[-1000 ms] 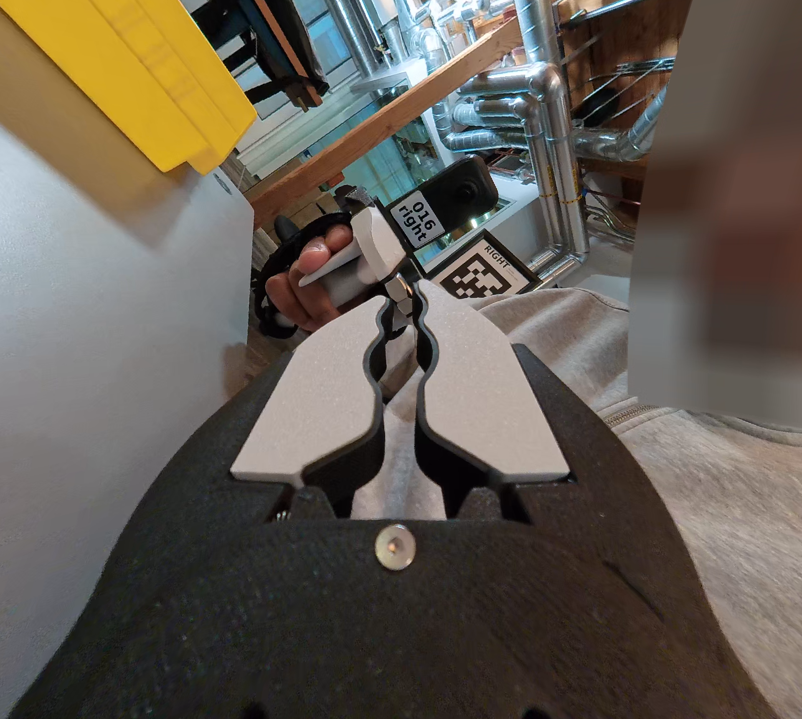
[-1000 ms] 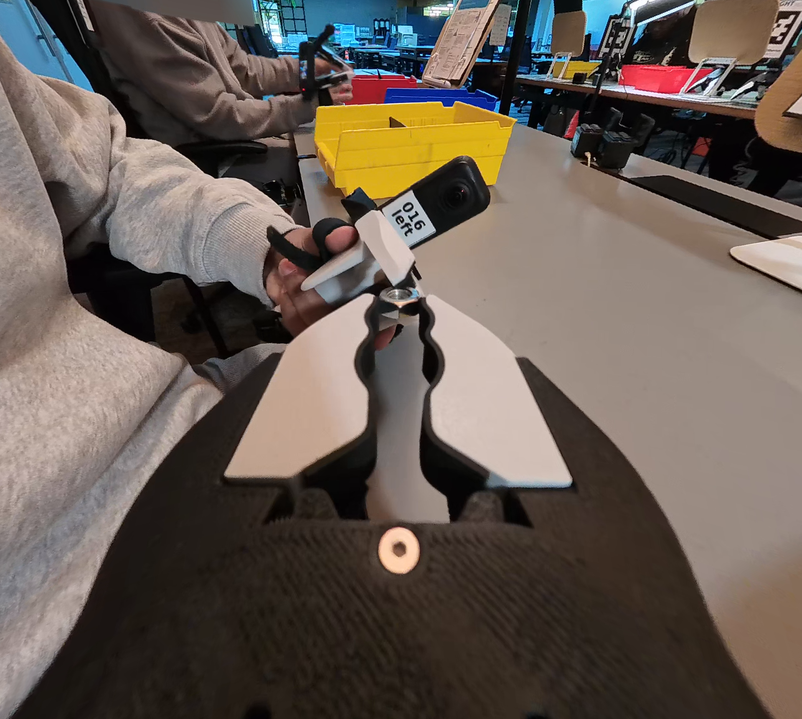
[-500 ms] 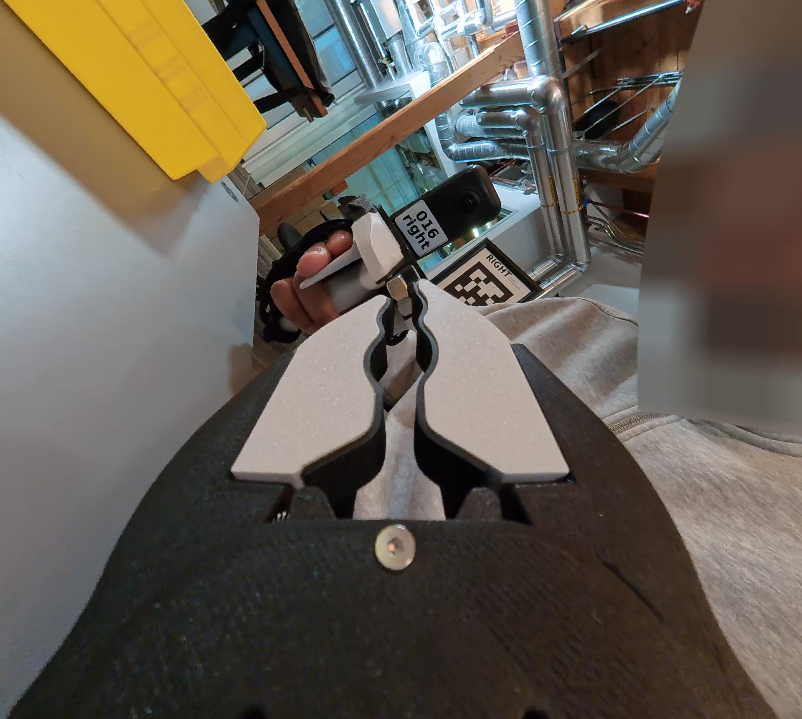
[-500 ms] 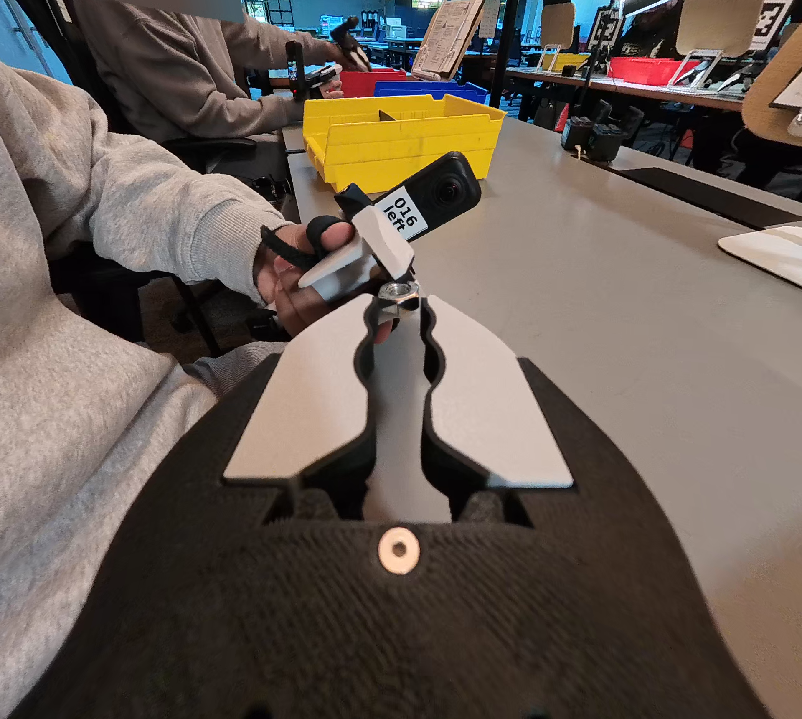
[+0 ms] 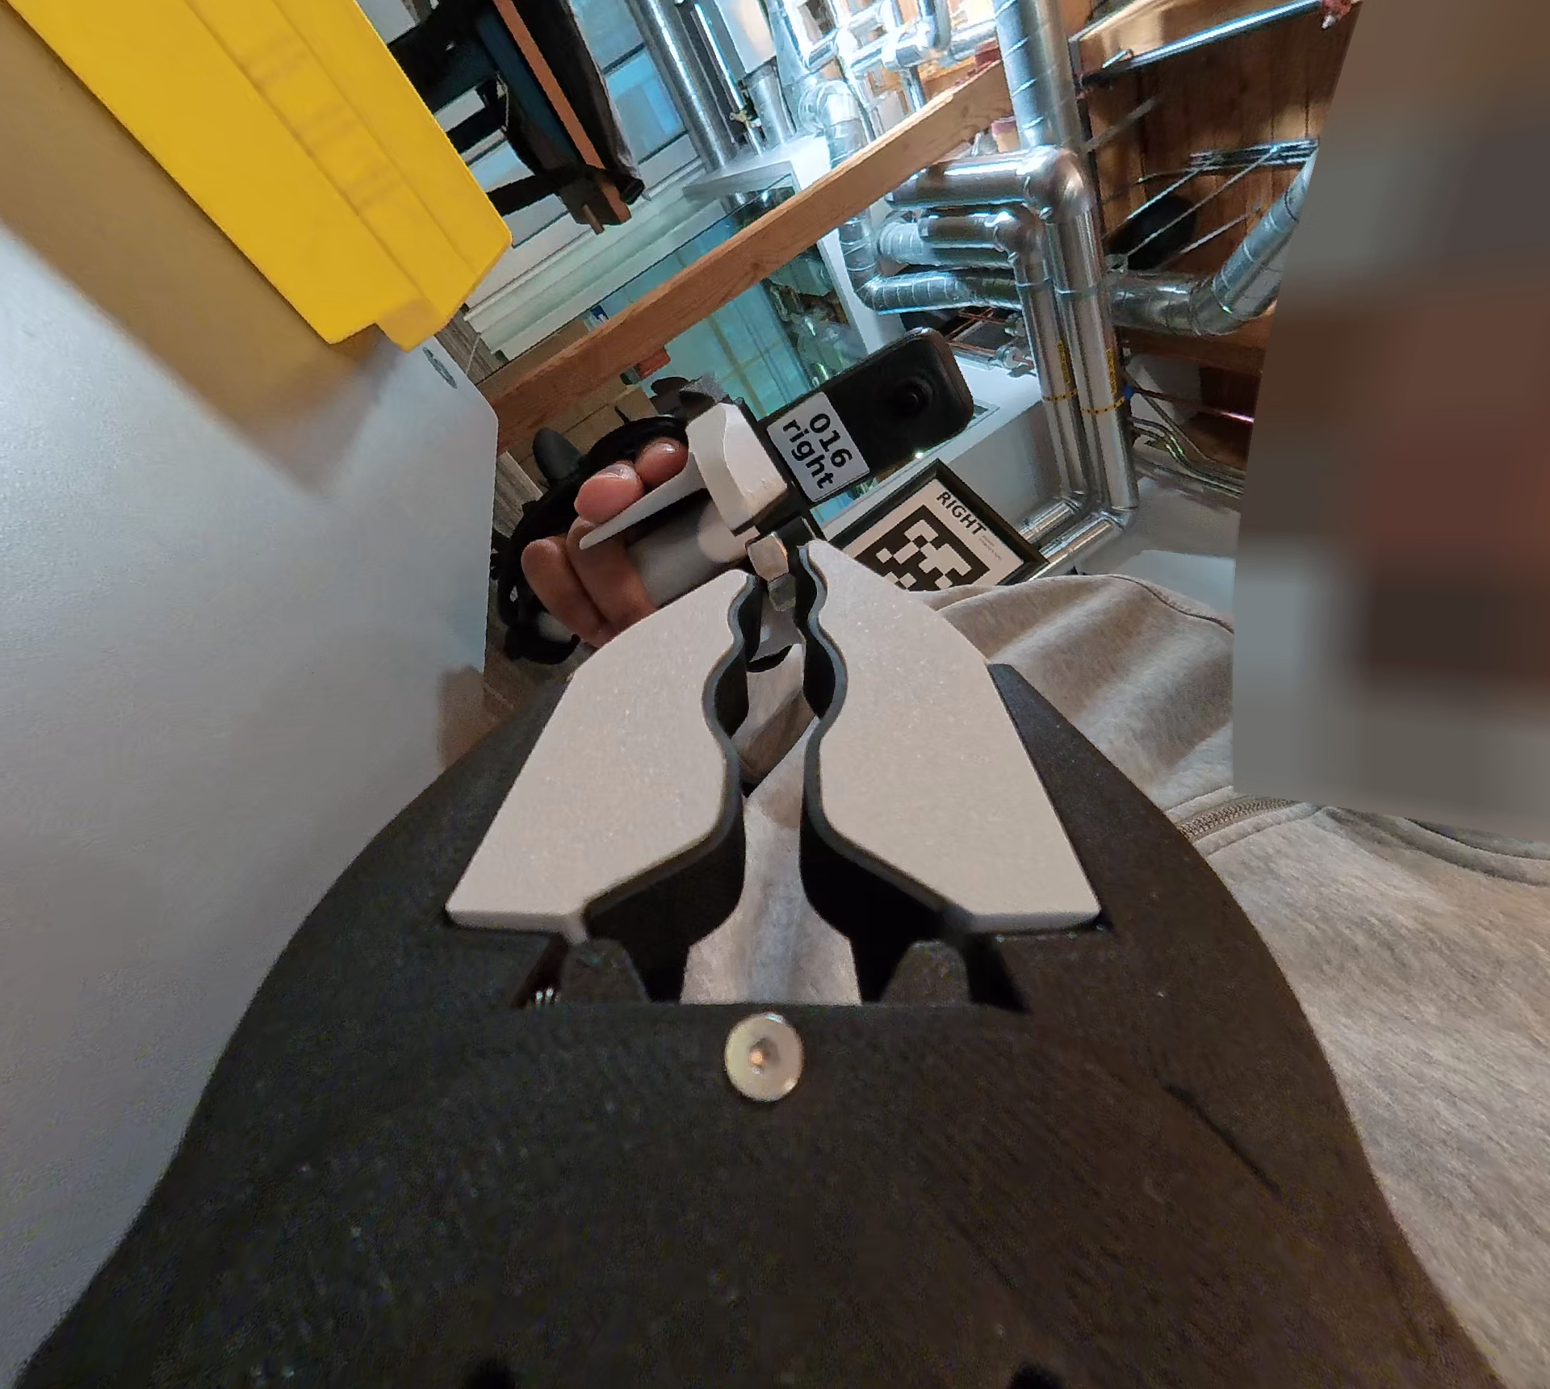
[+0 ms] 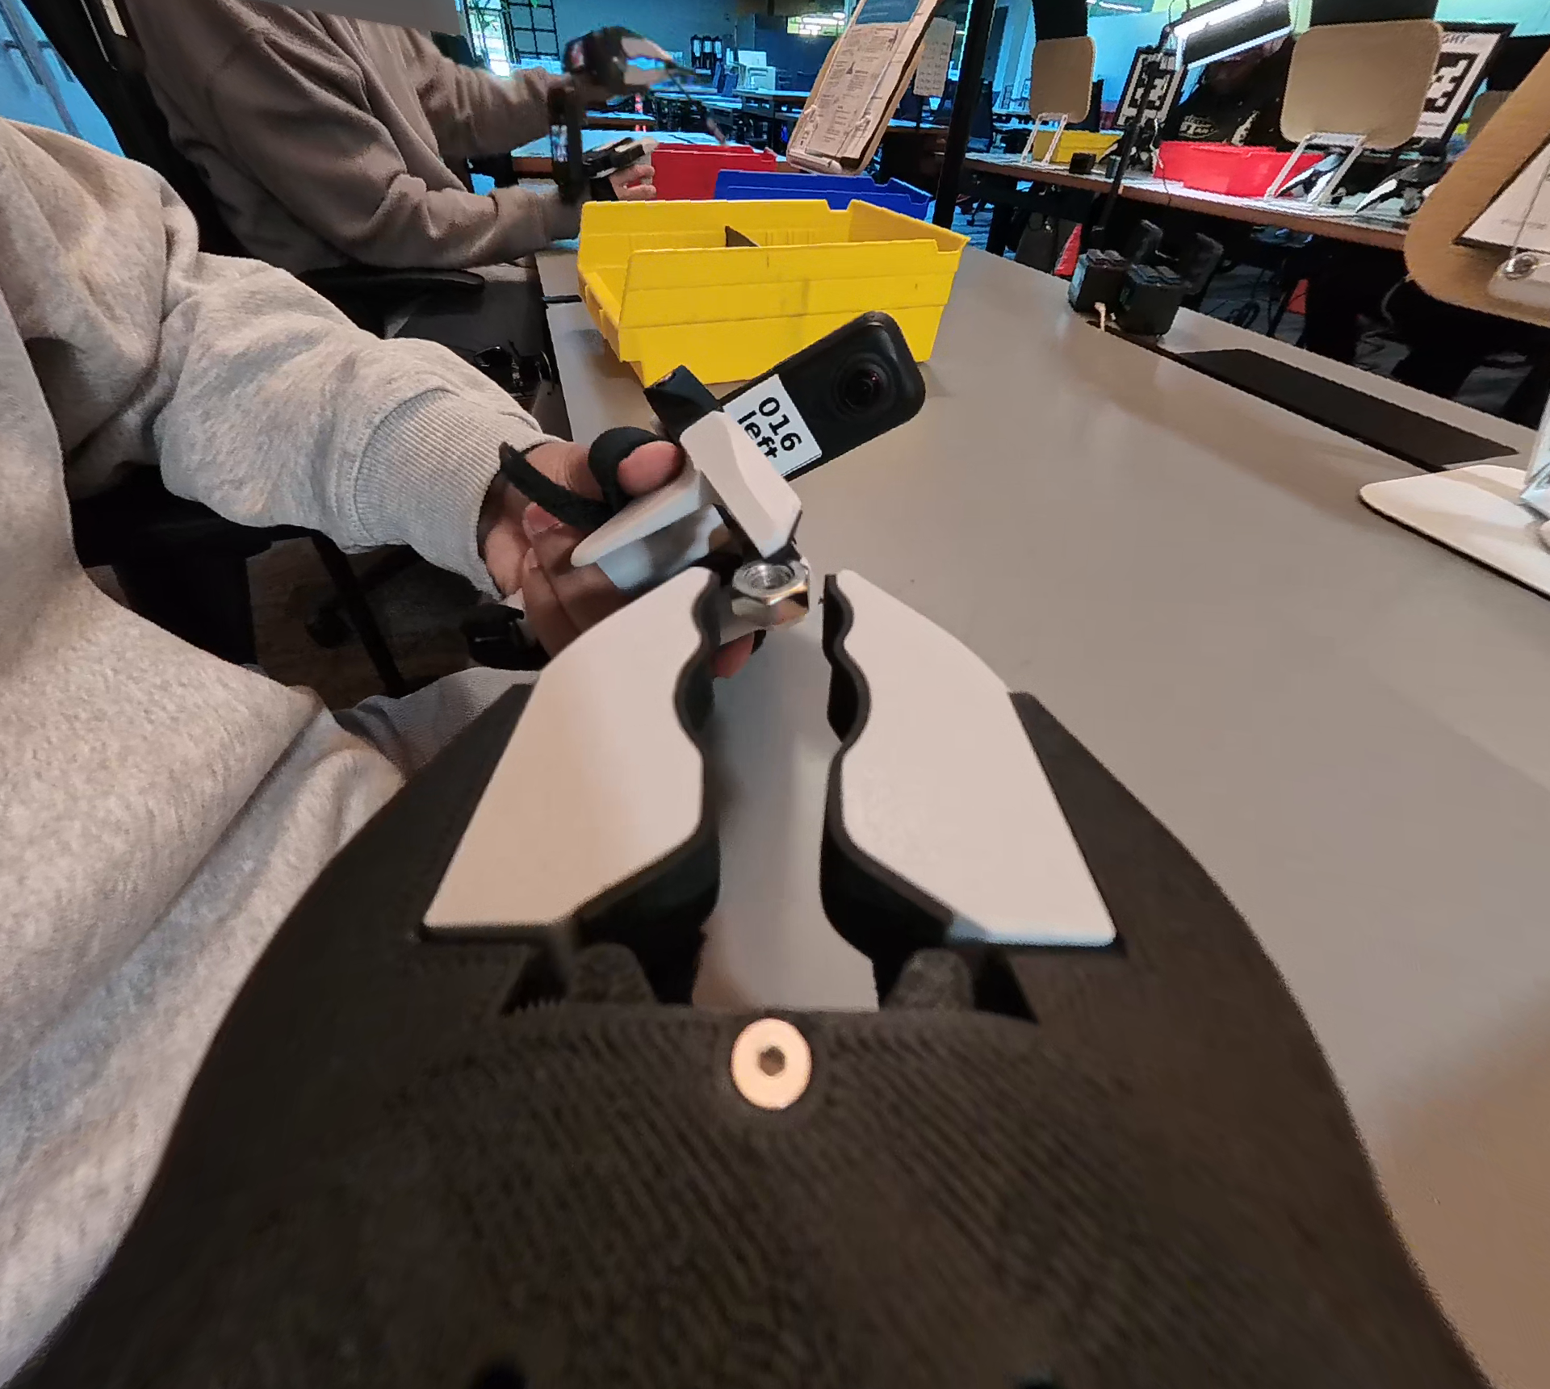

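One hex nut pinched in my left gripper, right gripper half-open around it; yellow bin insides only right-view.

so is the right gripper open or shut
Open: the right gripper shows a gap between its fingertips, wider than the metal nut that the left gripper holds.

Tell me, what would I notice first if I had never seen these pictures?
Probably the shiny metal nut, right in the middle where the two grippers meet nose to nose. The left gripper pinches it at its fingertips, while the right gripper has its fingers spread around it. Behind them, a bright yellow bin sits on the grey table.
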The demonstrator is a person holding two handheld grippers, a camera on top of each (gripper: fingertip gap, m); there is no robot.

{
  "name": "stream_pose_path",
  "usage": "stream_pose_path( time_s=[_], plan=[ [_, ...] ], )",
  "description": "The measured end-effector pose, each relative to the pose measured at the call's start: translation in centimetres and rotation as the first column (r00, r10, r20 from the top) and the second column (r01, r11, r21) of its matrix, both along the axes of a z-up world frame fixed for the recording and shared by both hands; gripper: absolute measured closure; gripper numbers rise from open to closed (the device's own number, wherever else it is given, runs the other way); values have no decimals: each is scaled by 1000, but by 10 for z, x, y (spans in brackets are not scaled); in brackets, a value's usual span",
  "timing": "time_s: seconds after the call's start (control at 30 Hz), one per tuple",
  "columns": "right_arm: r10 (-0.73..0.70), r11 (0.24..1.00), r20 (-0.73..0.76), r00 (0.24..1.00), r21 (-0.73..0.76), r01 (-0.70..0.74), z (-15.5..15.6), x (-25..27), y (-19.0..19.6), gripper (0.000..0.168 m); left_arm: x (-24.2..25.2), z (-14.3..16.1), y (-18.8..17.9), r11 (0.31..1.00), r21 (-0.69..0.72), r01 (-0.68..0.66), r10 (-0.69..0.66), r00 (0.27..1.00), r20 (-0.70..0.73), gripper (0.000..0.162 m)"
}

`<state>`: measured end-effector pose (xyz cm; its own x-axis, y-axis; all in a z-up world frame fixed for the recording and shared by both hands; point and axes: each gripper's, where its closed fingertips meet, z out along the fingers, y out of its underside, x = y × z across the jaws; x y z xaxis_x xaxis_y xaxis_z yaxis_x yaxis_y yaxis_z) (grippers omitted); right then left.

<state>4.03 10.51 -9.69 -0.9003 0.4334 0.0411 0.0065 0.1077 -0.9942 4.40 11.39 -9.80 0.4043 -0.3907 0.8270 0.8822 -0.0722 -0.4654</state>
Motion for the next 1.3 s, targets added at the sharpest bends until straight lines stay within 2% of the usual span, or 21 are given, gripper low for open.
stream_pose_path(
  time_s=[0.13,0.67,1.3],
  plan=[
    [-1,1000,-8,1000,10,1,-1,0,0,150,1,-1,0,1000,0,6,-6,1000,3,152],
    [-7,999,-51,999,33,9,-1,1,-1,150,2,-2,1,1000,3,22,-22,1000,19,152],
    [0,999,27,1000,-39,1,4,-2,3,151,6,6,-1,998,50,36,-35,999,-13,143]
  ],
)
